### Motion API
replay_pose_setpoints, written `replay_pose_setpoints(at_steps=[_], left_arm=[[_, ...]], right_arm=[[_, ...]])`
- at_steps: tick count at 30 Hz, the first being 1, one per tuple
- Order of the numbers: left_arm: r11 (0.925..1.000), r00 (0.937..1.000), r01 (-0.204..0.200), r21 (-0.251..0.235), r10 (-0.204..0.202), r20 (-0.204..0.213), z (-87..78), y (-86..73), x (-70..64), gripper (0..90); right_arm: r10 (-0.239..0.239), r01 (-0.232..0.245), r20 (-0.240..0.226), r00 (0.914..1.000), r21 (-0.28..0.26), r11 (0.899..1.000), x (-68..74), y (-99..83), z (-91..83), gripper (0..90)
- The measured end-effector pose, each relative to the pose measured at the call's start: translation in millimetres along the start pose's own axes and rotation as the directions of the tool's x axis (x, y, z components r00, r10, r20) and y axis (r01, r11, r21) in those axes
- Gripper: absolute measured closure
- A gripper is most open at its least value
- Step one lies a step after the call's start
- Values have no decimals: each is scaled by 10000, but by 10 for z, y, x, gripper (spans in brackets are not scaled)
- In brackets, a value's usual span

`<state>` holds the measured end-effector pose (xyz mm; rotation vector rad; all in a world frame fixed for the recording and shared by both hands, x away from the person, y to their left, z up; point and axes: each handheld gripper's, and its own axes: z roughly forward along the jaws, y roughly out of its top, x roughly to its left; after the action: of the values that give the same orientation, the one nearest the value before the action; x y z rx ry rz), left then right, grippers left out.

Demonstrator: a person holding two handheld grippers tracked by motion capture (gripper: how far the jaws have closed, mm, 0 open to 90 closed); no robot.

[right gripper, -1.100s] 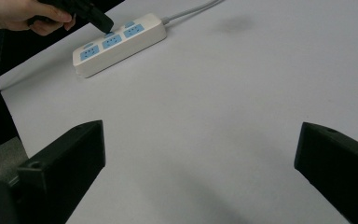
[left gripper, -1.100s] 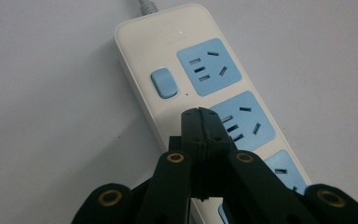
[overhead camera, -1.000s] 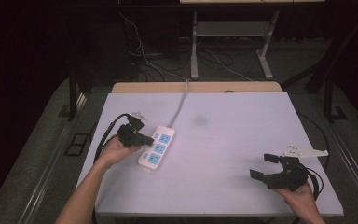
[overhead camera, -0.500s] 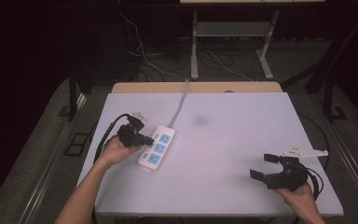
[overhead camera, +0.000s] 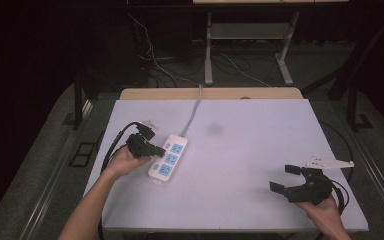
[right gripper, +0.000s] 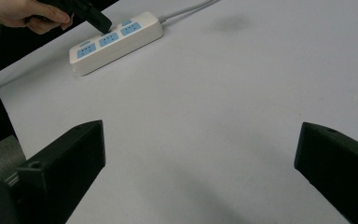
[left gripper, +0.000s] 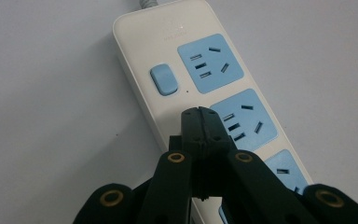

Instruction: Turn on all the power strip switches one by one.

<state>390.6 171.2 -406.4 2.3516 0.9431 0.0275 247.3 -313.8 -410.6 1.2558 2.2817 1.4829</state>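
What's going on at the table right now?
Left hand-held gripper shut, tips over power strip. Right hand-held gripper open, apart. Blue switch unobstructed.

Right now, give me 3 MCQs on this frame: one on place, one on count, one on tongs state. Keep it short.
1. Where on the table does the power strip lie?
A. left part
B. right edge
C. centre

2. How many blue outlet panels are on the strip?
A. two
B. three
C. five

3. How do the right tongs stand?
A. shut on a plug
B. shut on nothing
C. open

Answers:
1 A: in the high view it sits at the left, by the left tongs.
2 B: three panels show in the high view.
3 C: the right gripper view shows the jaws wide apart over bare table.
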Motion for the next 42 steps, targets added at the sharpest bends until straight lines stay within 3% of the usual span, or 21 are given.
replay_pose_setpoints(at_steps=[5, 14, 42], left_arm=[[9990, 9994, -288, 339, 295, -205, 5, 49, -33, 900], [9996, 9991, -199, 195, 206, -377, 0, 29, -55, 900], [9995, 9998, -129, -298, 124, -157, -95, 34, -78, 899]], right_arm=[[-22, 22, -46, 10000, -3, 10000, 14, 2, 10, 17], [1, -2, -35, 10000, -57, 10000, 0, 1, 0, 17], [74, -74, -1, 10000, -74, 9999, -18, -3, -2, 17]])
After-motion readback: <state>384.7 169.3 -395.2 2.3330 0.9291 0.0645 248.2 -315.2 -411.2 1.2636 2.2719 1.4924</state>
